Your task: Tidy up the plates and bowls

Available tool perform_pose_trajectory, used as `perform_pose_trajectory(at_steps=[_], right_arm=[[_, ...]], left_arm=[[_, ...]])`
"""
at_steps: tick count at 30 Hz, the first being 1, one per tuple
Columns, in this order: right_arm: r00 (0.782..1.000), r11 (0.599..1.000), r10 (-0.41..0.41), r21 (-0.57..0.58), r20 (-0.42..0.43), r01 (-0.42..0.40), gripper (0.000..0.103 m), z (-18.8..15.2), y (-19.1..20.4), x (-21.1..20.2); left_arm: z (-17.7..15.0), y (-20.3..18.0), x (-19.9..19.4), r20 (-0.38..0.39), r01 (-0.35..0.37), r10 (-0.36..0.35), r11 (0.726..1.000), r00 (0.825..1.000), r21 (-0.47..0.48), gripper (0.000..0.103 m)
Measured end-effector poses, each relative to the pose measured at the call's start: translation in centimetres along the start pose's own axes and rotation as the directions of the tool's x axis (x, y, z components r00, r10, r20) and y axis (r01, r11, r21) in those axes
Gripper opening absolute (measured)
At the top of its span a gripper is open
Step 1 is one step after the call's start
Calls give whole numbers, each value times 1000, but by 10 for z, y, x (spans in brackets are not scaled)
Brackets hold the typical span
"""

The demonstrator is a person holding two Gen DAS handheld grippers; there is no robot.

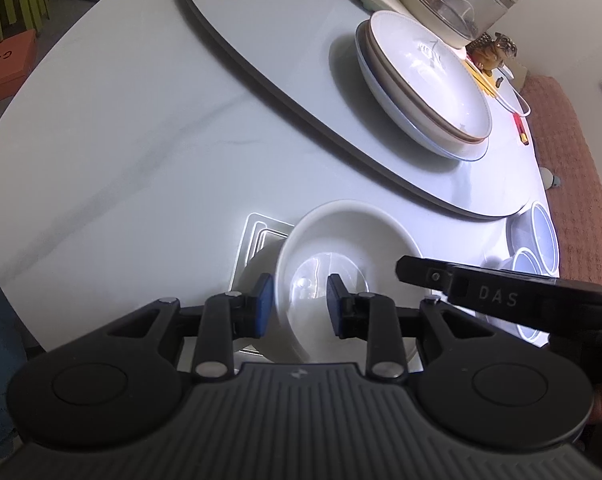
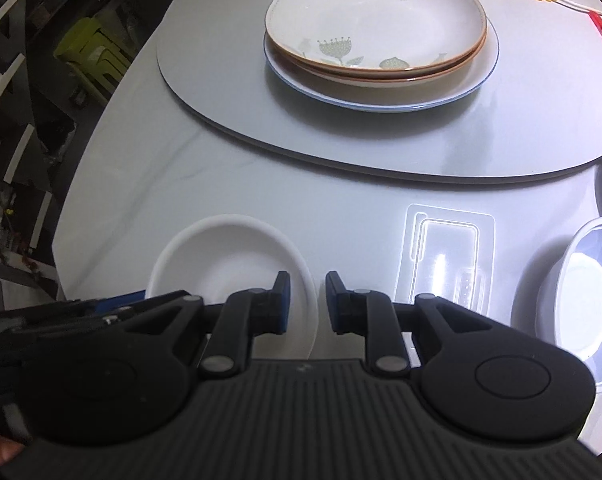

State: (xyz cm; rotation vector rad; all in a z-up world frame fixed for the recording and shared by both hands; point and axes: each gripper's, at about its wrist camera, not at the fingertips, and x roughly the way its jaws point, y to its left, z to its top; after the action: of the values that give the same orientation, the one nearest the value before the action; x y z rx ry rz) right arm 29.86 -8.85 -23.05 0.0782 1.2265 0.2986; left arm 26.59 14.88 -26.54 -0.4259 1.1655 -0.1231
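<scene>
White bowl (image 1: 341, 248) rim sits btwn both grippers' narrow-gapped fingers, L gripper (image 1: 299, 306) & R gripper (image 2: 307, 302) angled steeply down.

Stacked plates (image 2: 377, 36) sit on the turntable (image 2: 261, 128), behind the small bowl (image 2: 229, 264) on the table (image 2: 141, 152).

Both grippers are black with blue pads (image 1: 265, 300), silver screws and a ribbed grey body; the right gripper (image 1: 481, 292) bears "DAS"

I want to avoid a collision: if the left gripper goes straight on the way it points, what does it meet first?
Most likely the white bowl: the left gripper straddles its near rim, one finger outside the wall, one inside. Depth is unclear, so the contact point is uncertain.
</scene>
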Motion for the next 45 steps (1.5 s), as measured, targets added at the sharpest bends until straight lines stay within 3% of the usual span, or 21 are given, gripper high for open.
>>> perform_pose_trajectory(at_steps=[3,12,21,28,37,45], right_arm=[[1000,1000,2,4,13,-2,24,1,4,-6],[997,999,26,-27,68,-24,24,7,1,-45],[985,997,53,-62,167,-43,24,-1,0,-108],[970,996,71,-64,232,-58,24,-24,-1,-162],[964,995,57,-92,261,-34,24,-58,-2,-191],[959,999,31,-46,282,-19,24,-66,-24,-197]], left_arm=[[2,-2,-10,19,-12,12,1000,1000,-1,43],[12,-17,-69,109,-32,34,999,993,-12,44],[-7,-52,-132,185,-42,39,999,982,16,44],[-35,-76,-187,295,-40,27,999,955,36,44],[-76,-95,-207,278,-11,-11,997,961,78,44],[-76,-117,-200,273,-6,-24,994,962,112,44]])
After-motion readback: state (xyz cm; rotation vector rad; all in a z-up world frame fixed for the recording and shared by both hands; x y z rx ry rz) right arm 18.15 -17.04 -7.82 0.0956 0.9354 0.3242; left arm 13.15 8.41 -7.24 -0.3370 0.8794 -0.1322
